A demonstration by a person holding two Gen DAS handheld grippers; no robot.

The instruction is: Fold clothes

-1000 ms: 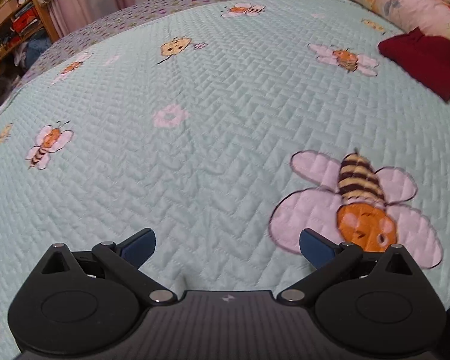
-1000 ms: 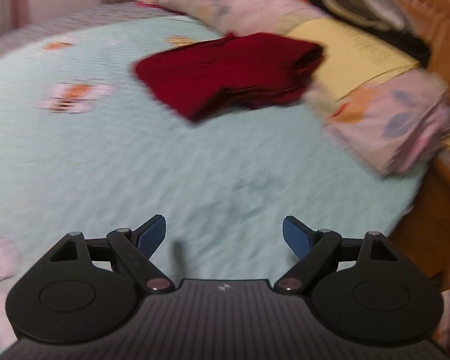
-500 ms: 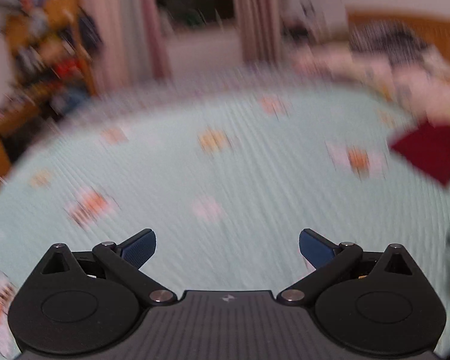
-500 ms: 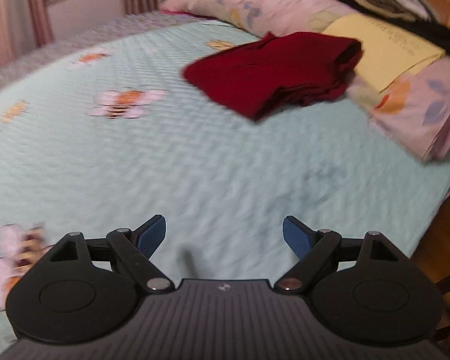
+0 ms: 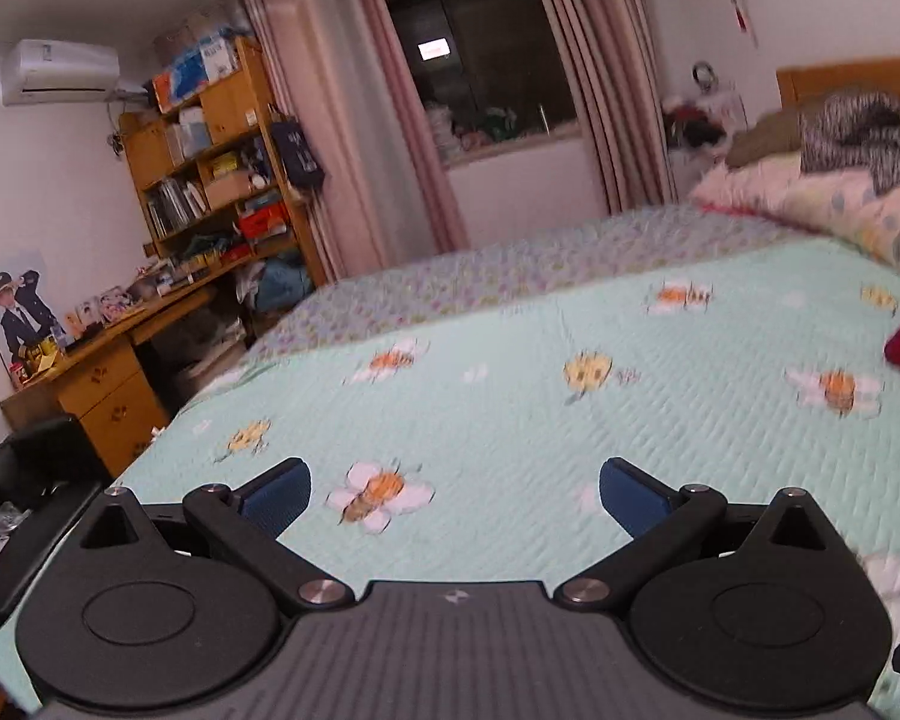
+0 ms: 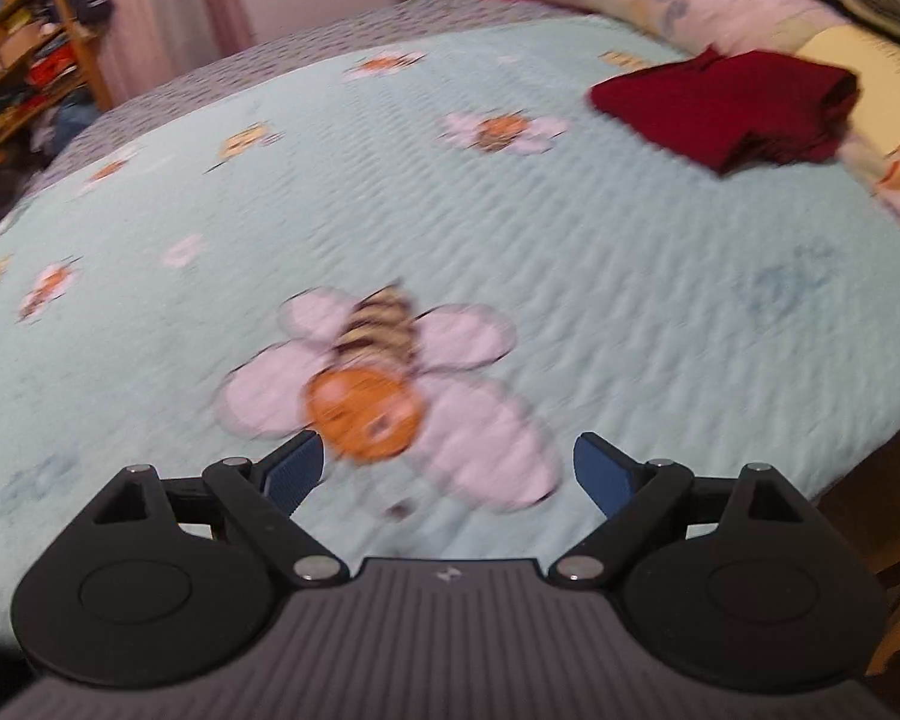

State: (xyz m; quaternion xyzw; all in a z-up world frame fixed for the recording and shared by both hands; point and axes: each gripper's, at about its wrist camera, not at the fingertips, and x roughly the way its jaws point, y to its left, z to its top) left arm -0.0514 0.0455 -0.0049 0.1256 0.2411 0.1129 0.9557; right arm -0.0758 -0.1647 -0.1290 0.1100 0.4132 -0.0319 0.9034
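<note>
Garment (image 6: 726, 111), dark red, lies folded on the bedspread (image 6: 570, 252), long axis running left-right; both grippers' fingers empty, right opening.

You're looking across a bedroom with white walls (image 5: 42, 192). A wooden bookshelf (image 5: 222, 162) is standing in the far left corner, crammed with books and boxes, and a wooden desk (image 5: 114, 360) is running along the left wall under a poster (image 5: 15, 312). An air conditioner (image 5: 60, 71) is hanging high above. Pink curtains (image 5: 354, 138) are framing a dark window (image 5: 486, 72), where a ceiling light is reflecting. A wooden headboard (image 5: 852, 78) is showing at the right edge.
</note>
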